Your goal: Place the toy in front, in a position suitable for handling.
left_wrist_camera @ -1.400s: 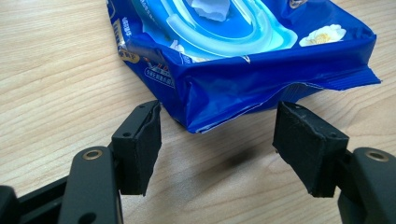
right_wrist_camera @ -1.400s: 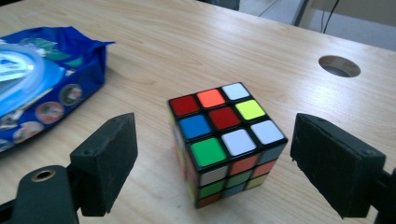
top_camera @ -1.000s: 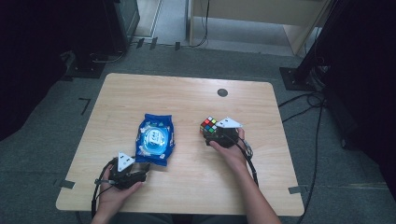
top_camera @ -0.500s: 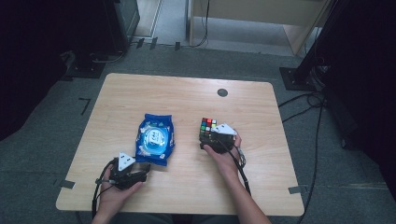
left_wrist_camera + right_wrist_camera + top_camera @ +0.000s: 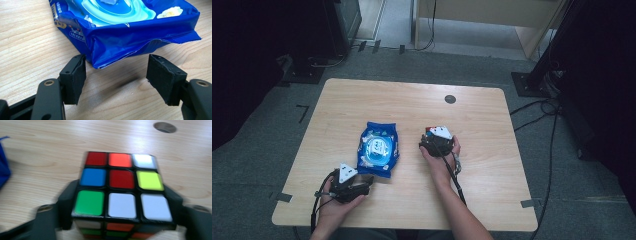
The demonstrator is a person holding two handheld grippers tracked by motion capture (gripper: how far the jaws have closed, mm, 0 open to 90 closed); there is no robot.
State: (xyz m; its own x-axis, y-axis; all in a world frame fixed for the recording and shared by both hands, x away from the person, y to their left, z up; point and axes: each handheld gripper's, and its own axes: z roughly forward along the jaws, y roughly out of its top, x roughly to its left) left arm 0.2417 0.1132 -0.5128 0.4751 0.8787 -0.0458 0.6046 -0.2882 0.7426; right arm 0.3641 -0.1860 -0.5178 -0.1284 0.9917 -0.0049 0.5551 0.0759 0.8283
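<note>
We work at a light wooden table (image 5: 492, 115) with 2 things on it: a Rubik's cube (image 5: 120, 187) right of centre and a blue pack of wet wipes (image 5: 378, 149) just left of centre.

Our right gripper (image 5: 435, 143) has the cube between its fingers. Seen from the right gripper view, the 2 black fingers flank the cube's left and right faces and look pressed against them, though the picture is blurred. The fingers have just been closing, with the cube between them, so we judge it gripped.

The cube should be rigid and fairly light, with smooth plastic faces that can slip. Its layers also turn, so a pinch across 1 layer could twist it. We judge the best hold is flat on 2 opposite faces, centred on the middle row.

Our left gripper (image 5: 362, 181) rests near the table's near-left edge, just in front of the wipes pack (image 5: 125, 27). Its fingers (image 5: 75, 77) stand apart with nothing between them. The pack's crimped near end lies just beyond the tips, not touching.

The pack is soft, glossy film that would crumple and slide. We would take it by the flat crimped seam rather than the puffy body.
</note>
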